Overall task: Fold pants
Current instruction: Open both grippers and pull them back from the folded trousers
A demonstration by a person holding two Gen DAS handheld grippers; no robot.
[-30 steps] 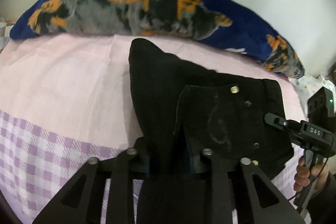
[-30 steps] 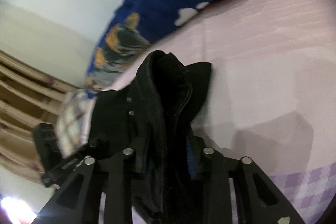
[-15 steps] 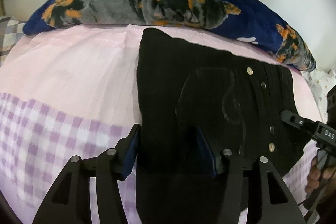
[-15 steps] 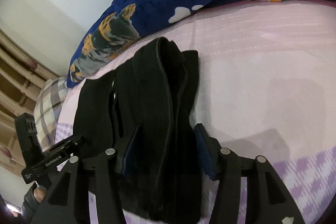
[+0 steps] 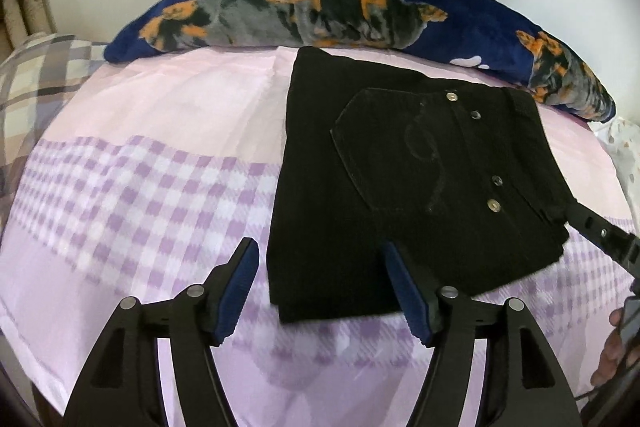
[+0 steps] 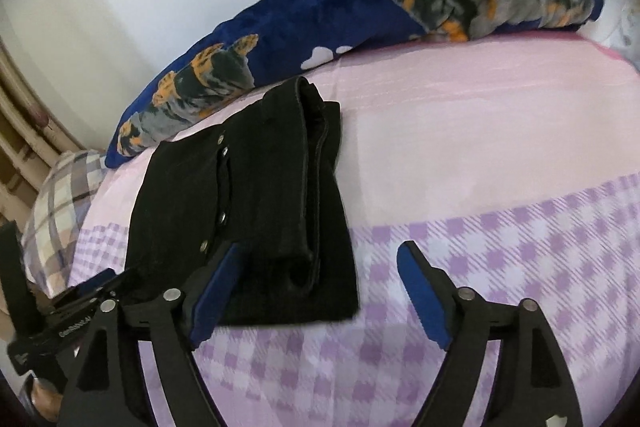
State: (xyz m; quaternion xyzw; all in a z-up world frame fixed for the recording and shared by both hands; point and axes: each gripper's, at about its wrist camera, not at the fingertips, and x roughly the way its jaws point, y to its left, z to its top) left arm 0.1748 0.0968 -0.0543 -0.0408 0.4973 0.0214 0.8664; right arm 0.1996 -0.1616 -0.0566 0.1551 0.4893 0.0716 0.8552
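The black pants lie folded into a compact rectangle on the pink and purple checked bed sheet, back pocket and metal rivets facing up. My left gripper is open and empty, its jaws spread just in front of the near edge of the pants. In the right wrist view the pants lie left of centre, waistband layers stacked. My right gripper is open and empty at their near right corner, apart from the cloth. The right gripper's body also shows in the left wrist view.
A long dark blue pillow with orange and grey animal print lies along the back of the bed against a white wall. A plaid pillow sits at the far left. Wooden slats stand at the left edge.
Both grippers have let go of the pants, opened wide and drawn back toward me. The pants have dropped flat onto the sheet.
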